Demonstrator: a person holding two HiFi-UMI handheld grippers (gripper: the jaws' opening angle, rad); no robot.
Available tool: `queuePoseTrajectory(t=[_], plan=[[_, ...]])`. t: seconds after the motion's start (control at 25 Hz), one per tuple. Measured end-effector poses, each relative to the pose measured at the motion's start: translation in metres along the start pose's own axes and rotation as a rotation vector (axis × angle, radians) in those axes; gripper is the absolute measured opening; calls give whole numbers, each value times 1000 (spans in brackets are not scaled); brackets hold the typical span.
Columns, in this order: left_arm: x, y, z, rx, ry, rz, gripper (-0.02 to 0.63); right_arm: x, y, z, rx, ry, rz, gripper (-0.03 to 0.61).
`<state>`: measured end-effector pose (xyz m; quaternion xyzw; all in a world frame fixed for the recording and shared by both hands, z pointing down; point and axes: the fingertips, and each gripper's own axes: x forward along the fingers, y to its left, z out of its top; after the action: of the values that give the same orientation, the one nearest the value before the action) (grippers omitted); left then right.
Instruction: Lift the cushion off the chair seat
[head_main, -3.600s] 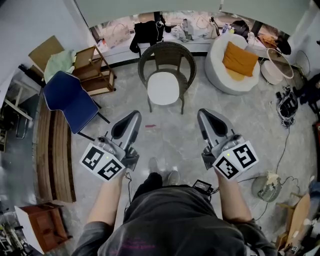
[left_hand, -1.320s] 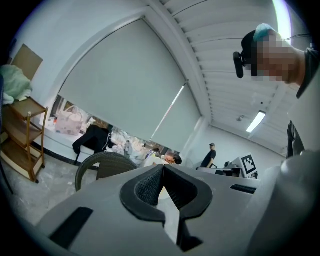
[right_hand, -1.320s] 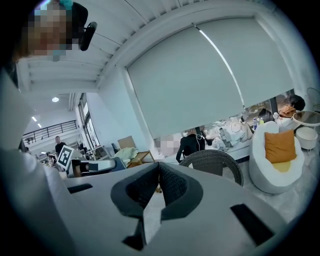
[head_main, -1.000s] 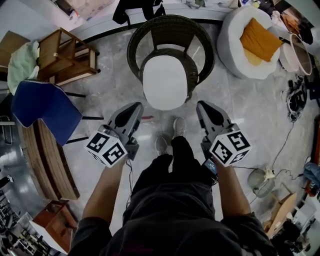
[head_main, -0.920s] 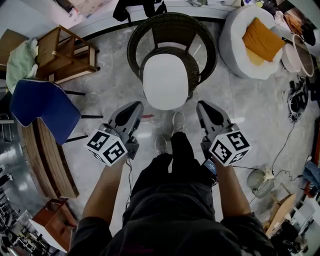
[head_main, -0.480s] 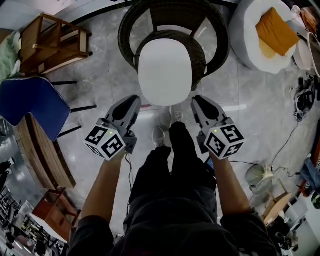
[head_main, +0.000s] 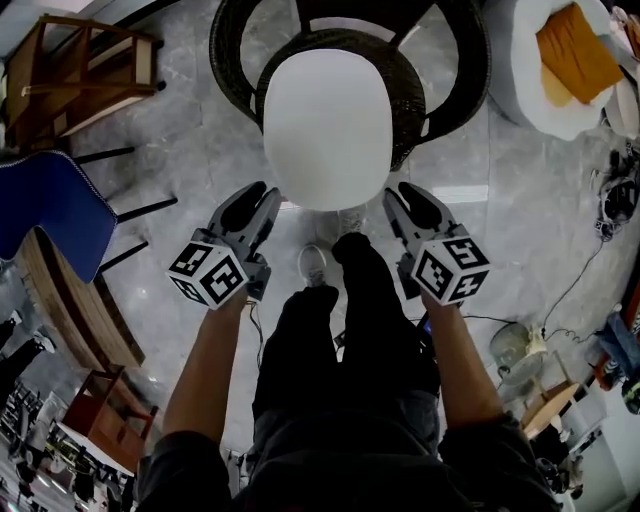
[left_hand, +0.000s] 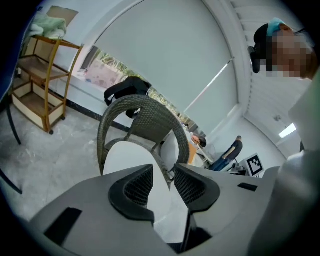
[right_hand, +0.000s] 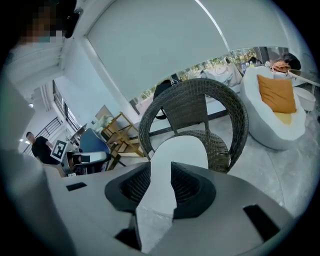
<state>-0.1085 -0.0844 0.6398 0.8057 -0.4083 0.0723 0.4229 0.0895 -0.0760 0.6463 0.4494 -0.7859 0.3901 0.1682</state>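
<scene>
A white oval cushion (head_main: 326, 130) lies flat on the seat of a dark wicker chair (head_main: 445, 70). In the head view my left gripper (head_main: 256, 196) is just off the cushion's near left edge and my right gripper (head_main: 400, 196) is just off its near right edge, neither touching it. Both point at the chair's front. The left gripper (left_hand: 162, 172) has its jaws opening, with a gap and nothing between the pads; the cushion (left_hand: 122, 155) shows beyond them. My right gripper (right_hand: 160, 172) is opening too, empty, with the cushion (right_hand: 182, 150) ahead.
A blue chair (head_main: 45, 215) and a wooden shelf cart (head_main: 70, 60) stand to the left, with a slatted bench (head_main: 70, 310) below them. A white round seat with an orange pillow (head_main: 575, 40) is at the right. The person's shoe (head_main: 313, 265) is in front of the chair.
Both grippers have sunk and come up to the cushion's near edge. Their jaws, shut a second ago, now stand apart. The chair fills more of the head view.
</scene>
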Motion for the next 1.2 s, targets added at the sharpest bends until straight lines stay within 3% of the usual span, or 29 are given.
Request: queuePoseTrajectory(t=[0.4,0.68,0.92,1.2], plan=[[38,77,-80,-85,89,69,198,55,-59,-80,91,105,-21,159],[64,110,-130,-167,146,67,213,90,-82,-119,154,145,-13,186],[76,130,-152,-236,158,74,218,107,-96,-144,214,172,-18,202],[78,138,-157,-221,156,92,218,114,-106,-158,270,197,-37,231]])
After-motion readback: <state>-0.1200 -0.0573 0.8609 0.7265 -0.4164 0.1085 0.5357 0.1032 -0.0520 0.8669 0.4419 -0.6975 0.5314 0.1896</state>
